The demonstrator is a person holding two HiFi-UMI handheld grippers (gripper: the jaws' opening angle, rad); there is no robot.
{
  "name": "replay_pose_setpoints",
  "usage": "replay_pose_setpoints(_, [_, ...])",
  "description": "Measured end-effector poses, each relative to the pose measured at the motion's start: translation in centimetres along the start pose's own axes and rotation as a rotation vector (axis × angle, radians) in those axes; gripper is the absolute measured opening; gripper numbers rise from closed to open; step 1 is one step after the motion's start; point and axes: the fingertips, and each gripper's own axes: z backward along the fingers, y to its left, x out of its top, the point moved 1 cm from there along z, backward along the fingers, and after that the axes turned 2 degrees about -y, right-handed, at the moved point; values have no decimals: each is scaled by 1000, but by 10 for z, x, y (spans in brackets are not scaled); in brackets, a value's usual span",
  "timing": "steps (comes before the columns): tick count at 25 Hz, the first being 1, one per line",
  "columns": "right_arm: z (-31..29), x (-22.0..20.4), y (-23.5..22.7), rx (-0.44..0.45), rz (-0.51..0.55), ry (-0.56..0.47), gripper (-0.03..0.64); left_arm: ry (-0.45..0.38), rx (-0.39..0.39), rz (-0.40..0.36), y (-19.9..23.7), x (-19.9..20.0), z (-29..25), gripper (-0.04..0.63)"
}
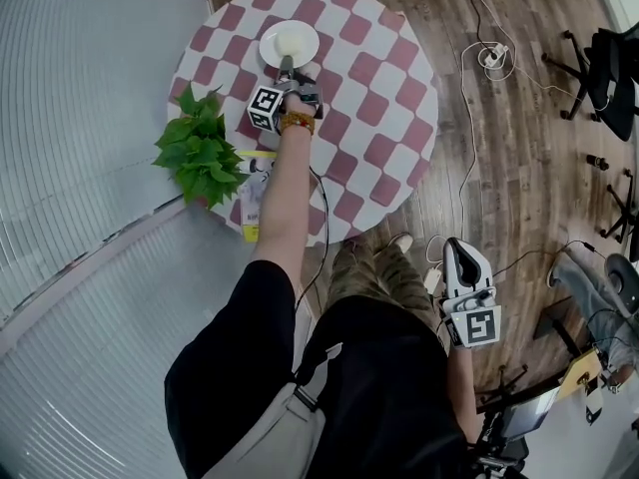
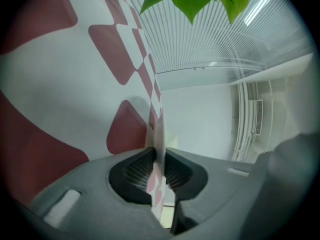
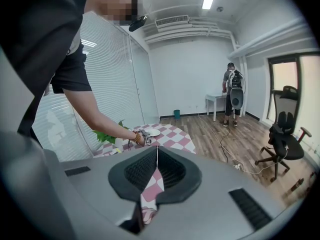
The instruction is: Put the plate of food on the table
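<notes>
The plate of food (image 1: 290, 43) is pictured on the checked table (image 1: 389, 118), its near rim clamped between the left gripper's (image 1: 288, 66) jaws. The right gripper (image 1: 461, 252) is held closed and empty, well apart from the table.

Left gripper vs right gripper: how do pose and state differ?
The left gripper reaches out over the round red-and-white checked table; the right gripper hangs by the person's side above the wood floor. The left gripper's jaws clamp the rim of the white round plate; the right gripper's jaws are closed on nothing. Both are shut.
</notes>
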Motion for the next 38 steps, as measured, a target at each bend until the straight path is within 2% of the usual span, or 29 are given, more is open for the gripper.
replay_pose_setpoints(3, [3,-4,-1,-5,-5,5,14,5,6,14,1,0,-1,35])
replay_pose_setpoints(7, [8,-3,-4,-17,-12,-5,14,24,75,37,7,-2,3,35])
replay_pose_setpoints(11, [11,6,-7,-16,-5,-37,14,89,140,-20,12,-10,13,40])
replay_pose_setpoints(13, [14,7,-7,-18,-5,-54,14,122,149,-17,13,-17,18,40])
replay_pose_setpoints(19, [34,-3,-13,-11,-21,-91,14,138,166,-8,13,-41,39,40])
replay_pose_setpoints(26, [75,-10,-41,-23,-17,-115,14,125,204,4,25,-75,92,40])
replay_pose_setpoints(31, [103,-10,-59,-19,5,-142,14,125,182,8,20,-102,136,40])
replay_pose_setpoints(38, [120,0,-64,32,31,-189,14,167,179,23,24,-131,235,40])
